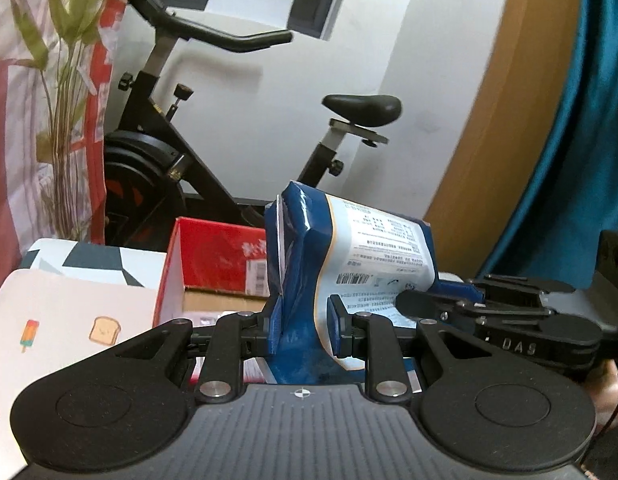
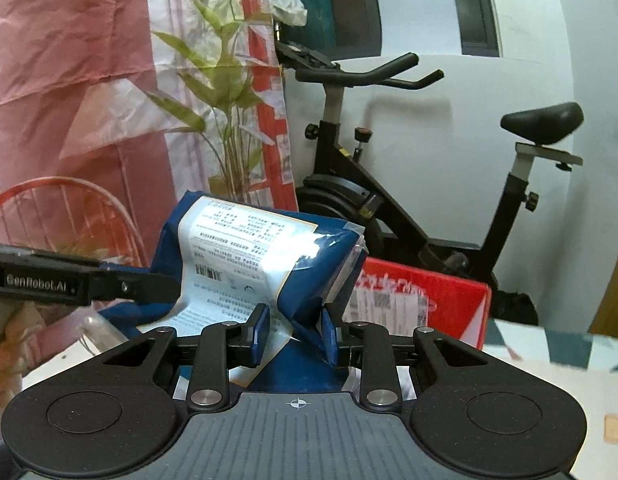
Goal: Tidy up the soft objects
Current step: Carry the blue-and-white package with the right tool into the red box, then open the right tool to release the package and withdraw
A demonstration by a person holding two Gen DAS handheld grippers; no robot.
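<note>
Blue and glossy, the soft pack (image 1: pixel 349 256) hangs in the air between both grippers: the left gripper (image 1: pixel 305 330) and the right gripper (image 2: pixel 295 334) each pinch an end, fingers nearly closed on the film. It looks mid-carry, above the red box (image 1: pixel 217 264); next calls for lowering it evenly before letting go.

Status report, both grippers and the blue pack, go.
Left gripper shut on blue pack. Right gripper shut on the same pack, held off the surface. Red box just beyond; exercise bike behind.
</note>
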